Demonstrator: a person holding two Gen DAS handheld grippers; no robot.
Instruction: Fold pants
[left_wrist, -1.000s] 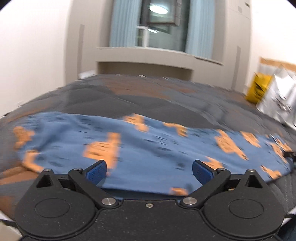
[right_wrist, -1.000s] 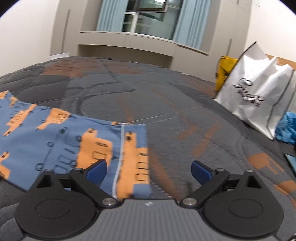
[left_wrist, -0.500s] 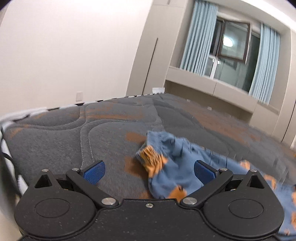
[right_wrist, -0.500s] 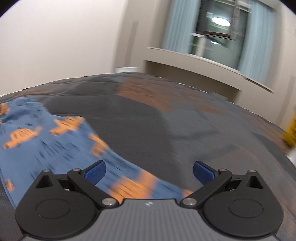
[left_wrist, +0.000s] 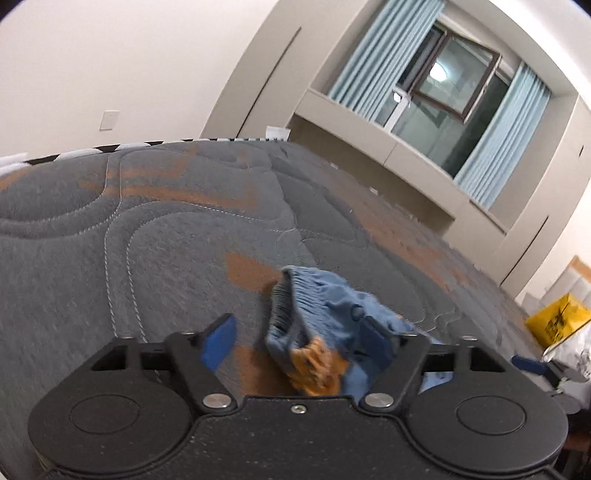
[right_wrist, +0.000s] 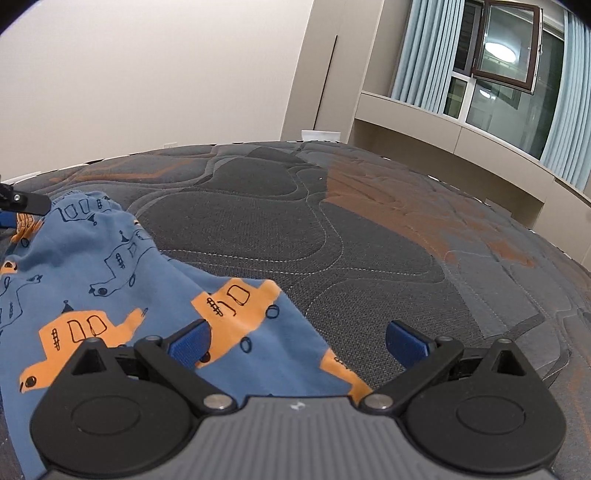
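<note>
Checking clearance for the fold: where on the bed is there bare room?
Bare mattress runs from the pants to the window wall, and left of the bunched waistband toward the white wall. Crowded: the near edge, with pants between both claws, and the yellow bag corner.

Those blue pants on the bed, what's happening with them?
A person is working two handheld tools over the blue pants with orange prints, which lie on the grey quilted bed. The left tool is closing around a bunched end of them. The right tool is open over the other end, gripping nothing. No fold is made yet.
</note>
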